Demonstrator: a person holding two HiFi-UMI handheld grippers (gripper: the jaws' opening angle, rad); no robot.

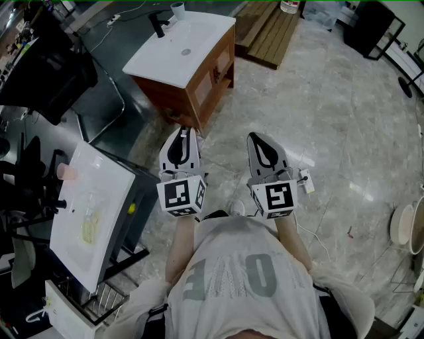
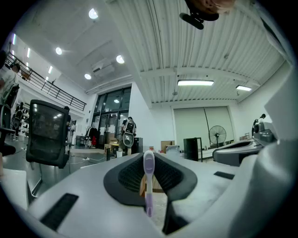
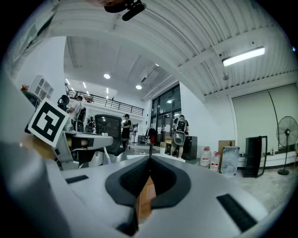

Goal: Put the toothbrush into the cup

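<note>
Partway through: the left gripper [image 2: 148, 162] pinches an upright purple toothbrush [image 2: 148, 179], the right gripper [image 3: 149, 162] has its jaws together on nothing, and what may be the cup [image 1: 177, 9] waits well apart on a washbasin [image 1: 199, 40].

A pale, glossy stone floor [image 1: 344, 112] carries a wooden cabinet [image 1: 212, 79] with a white washbasin top [image 1: 182, 46], and a slatted wooden platform [image 1: 268, 33] lies beyond it. The ribbed white ceiling [image 2: 209, 51] has strip lights [image 2: 195, 82]. Tall glass doors [image 2: 109, 118] and a pedestal fan [image 2: 217, 135] stand far off, and a black office chair [image 2: 46, 135] is nearer.
</note>
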